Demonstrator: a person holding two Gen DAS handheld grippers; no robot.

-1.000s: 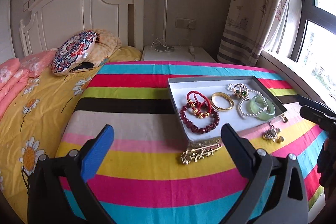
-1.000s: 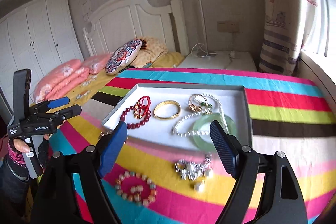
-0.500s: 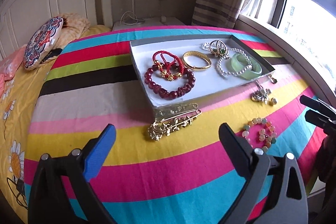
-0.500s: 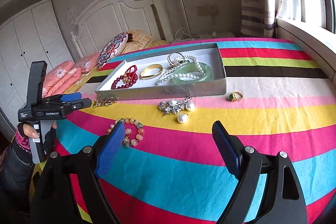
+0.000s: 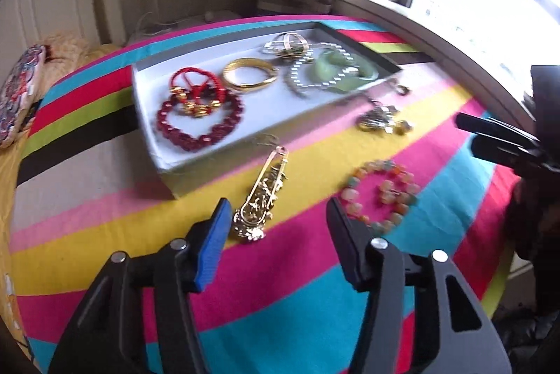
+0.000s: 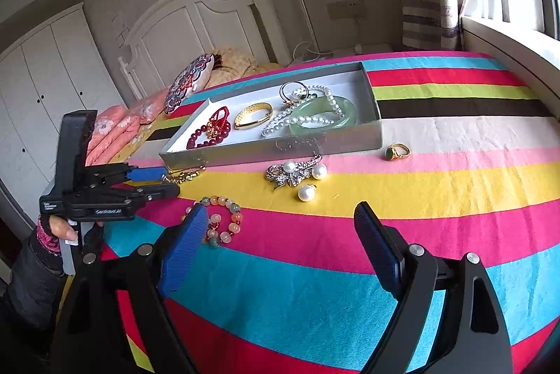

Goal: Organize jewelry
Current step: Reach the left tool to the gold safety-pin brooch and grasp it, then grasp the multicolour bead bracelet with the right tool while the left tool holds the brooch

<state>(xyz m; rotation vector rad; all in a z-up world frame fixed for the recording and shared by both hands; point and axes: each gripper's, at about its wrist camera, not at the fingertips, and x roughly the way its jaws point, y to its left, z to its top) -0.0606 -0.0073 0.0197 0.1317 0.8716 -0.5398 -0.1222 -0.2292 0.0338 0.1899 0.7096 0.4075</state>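
A grey tray (image 5: 168,160) on the striped bedspread holds a red bead bracelet (image 5: 199,129), a gold bangle (image 5: 250,78), a jade bangle (image 5: 336,73) and pearls. A gold pin brooch (image 5: 262,195) lies in front of the tray. My left gripper (image 5: 278,213) hovers at its near end, jaws closing, pads apart from it. The left gripper (image 6: 169,181) also shows in the right wrist view. A pastel bead bracelet (image 6: 234,227), a silver pearl brooch (image 6: 294,174) and a green-stone ring (image 6: 397,151) lie loose. My right gripper (image 6: 280,216) stands open and empty above the spread.
A loose pearl (image 6: 306,192) sits by the silver brooch. A patterned cushion (image 6: 189,83) and pink pillows lie towards the white headboard (image 6: 196,23). The window sill (image 6: 507,44) runs along the right. A hand (image 6: 63,227) holds the left gripper's handle.
The left gripper dropped and closed in on the gold brooch, and its jaws narrowed. The right gripper sank towards the bedspread earlier and has since held still, still open.
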